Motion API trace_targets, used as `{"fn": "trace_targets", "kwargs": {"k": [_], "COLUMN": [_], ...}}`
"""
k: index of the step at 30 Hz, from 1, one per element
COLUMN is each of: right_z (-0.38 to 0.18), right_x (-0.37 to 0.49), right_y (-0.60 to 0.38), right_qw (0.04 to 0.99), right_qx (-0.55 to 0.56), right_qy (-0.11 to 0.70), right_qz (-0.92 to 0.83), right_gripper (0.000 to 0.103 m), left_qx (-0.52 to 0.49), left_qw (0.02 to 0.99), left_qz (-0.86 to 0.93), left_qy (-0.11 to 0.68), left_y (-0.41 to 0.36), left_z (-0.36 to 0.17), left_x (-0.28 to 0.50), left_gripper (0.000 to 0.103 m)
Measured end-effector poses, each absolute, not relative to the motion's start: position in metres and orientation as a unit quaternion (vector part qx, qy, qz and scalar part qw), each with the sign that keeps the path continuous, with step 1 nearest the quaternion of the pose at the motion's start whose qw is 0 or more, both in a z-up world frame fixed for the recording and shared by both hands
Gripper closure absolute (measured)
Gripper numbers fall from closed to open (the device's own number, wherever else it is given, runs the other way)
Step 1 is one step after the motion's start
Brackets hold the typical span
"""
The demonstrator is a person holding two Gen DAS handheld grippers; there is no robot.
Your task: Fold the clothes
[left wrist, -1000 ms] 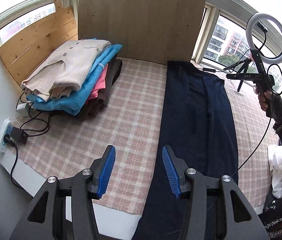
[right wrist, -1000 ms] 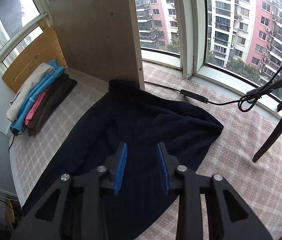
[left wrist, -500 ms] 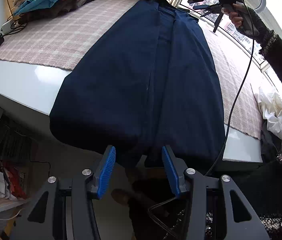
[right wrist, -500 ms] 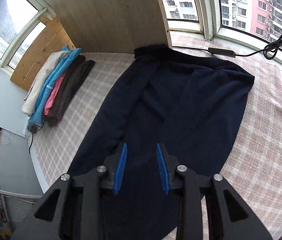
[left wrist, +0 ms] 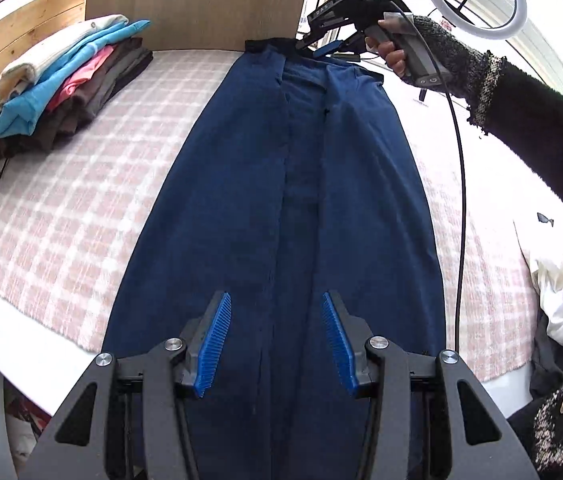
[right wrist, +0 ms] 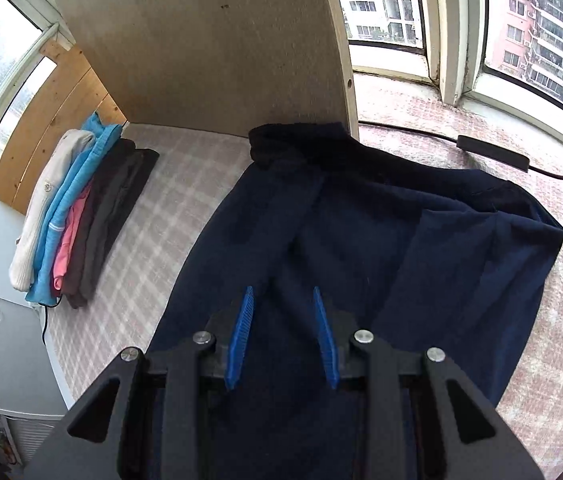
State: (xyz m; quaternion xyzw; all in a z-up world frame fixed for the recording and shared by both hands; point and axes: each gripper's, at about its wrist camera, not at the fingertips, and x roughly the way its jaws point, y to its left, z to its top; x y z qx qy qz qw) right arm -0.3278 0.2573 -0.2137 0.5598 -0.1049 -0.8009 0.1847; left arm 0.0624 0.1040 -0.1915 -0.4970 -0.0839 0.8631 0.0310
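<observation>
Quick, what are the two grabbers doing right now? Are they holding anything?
Left gripper: open, holding nothing, over the navy garment.
Right gripper: open, holding nothing, also over the garment.

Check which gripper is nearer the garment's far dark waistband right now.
Right. The right gripper hangs over the navy garment at its dark waistband, jaws open. The left gripper hangs over the opposite near end, at the table edge, also open.
</observation>
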Motion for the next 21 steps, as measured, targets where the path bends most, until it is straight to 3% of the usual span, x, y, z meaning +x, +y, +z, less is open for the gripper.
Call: {"fn": "trace_targets", "kwargs": {"k": [7, 13, 18, 20, 21], "right_z": [-0.243, -0.258, -0.257, -0.257, -0.257], "right_x": [-0.381, -0.402, -0.406, -0.406, -0.406], "right_y": [0.242, 0.242, 0.234, 0.233, 0.232], "right_qw": [0.187, 0.222, 0.24, 0.248, 0.251], "right_qx": [0.571, 0.575, 0.566, 0.563, 0.561], "right_qy": [-0.098, -0.132, -0.111, -0.111, -0.11], "right_qz": [-0.793, -0.776, -0.78, -0.78, -0.781], "right_gripper": [0.067, 0.067, 0.067, 0.067, 0.067], "left_qx": [-0.503, -0.503, -0.495, -0.492, -0.491], "left_qw": [0.042, 0.037, 0.028, 0.025, 0.02], "left_qz": [0.861, 0.86, 0.865, 0.865, 0.865], "left_qy": [-0.069, -0.076, -0.074, -0.091, -0.099], "left_y": [0.115, 0.122, 0.121, 0.116, 0.113], "left_z": [-0.221, -0.235, -0.238, -0.239, -0.239], "left_x": [-0.047, -0.103, -0.129, -0.135, -0.137], "left_gripper": [0.058, 0.057, 0.057, 0.061, 0.073]}}
